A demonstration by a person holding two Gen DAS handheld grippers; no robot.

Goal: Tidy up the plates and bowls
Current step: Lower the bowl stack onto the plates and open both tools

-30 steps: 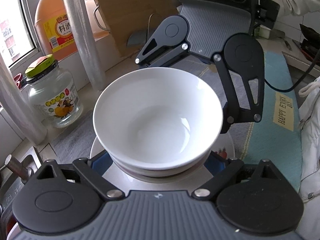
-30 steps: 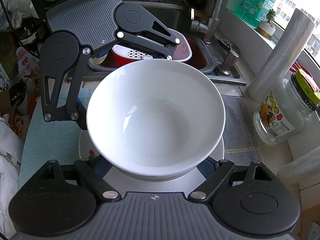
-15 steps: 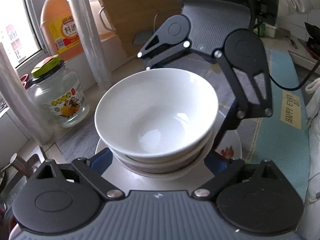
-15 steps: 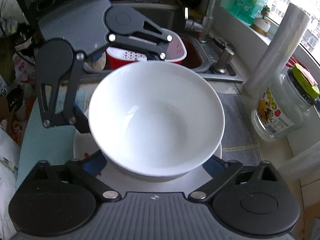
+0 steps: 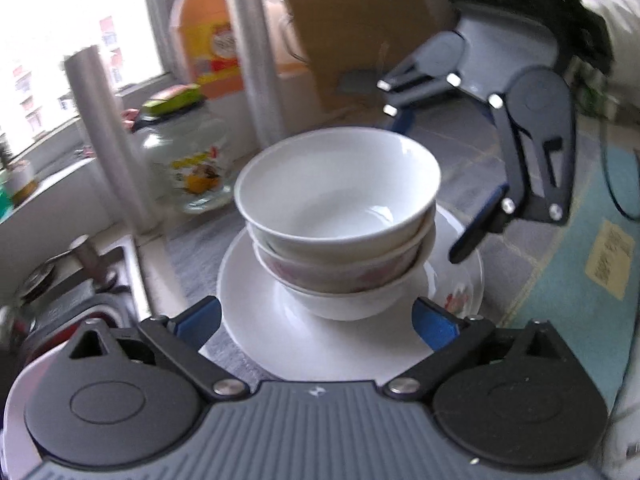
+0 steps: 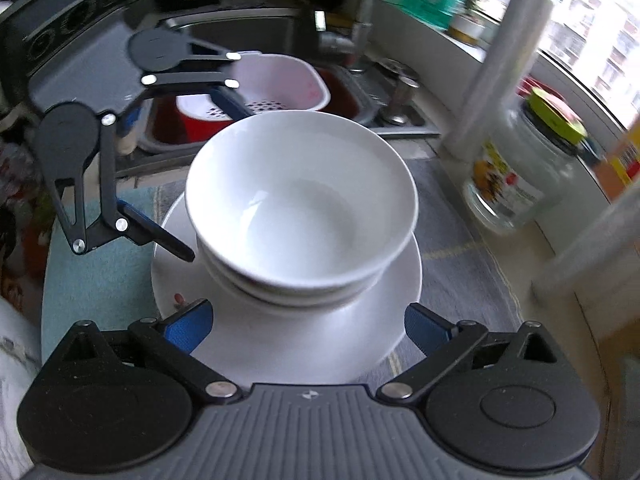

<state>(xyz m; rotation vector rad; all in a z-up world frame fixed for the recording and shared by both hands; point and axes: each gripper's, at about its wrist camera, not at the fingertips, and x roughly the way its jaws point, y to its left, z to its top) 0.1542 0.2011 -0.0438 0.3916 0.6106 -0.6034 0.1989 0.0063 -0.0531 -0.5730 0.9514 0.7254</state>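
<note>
A stack of white bowls (image 5: pixel 340 208) sits on a white plate (image 5: pixel 304 340) with a small red flower print, on a grey mat. The stack also shows in the right wrist view (image 6: pixel 300 200), on the same plate (image 6: pixel 320 340). My left gripper (image 5: pixel 320 320) is open, its blue pads either side of the plate's near edge and apart from the bowls. My right gripper (image 6: pixel 308 324) is open in the same way from the opposite side. Each gripper shows in the other's view, open, across the stack.
A glass jar (image 5: pixel 188 160) with a green lid, two white rolls (image 5: pixel 256 60), an orange bottle (image 5: pixel 208 40) and a wooden board (image 5: pixel 352 32) stand by the window. A sink (image 6: pixel 248 40) with a pink colander (image 6: pixel 272 84) lies beyond the plate. A teal mat (image 5: pixel 580 300) covers the counter.
Both grippers have drawn back and away from the bowl stack, which stays on the plate. The bowls look smaller and the plate rim now shows in full.
</note>
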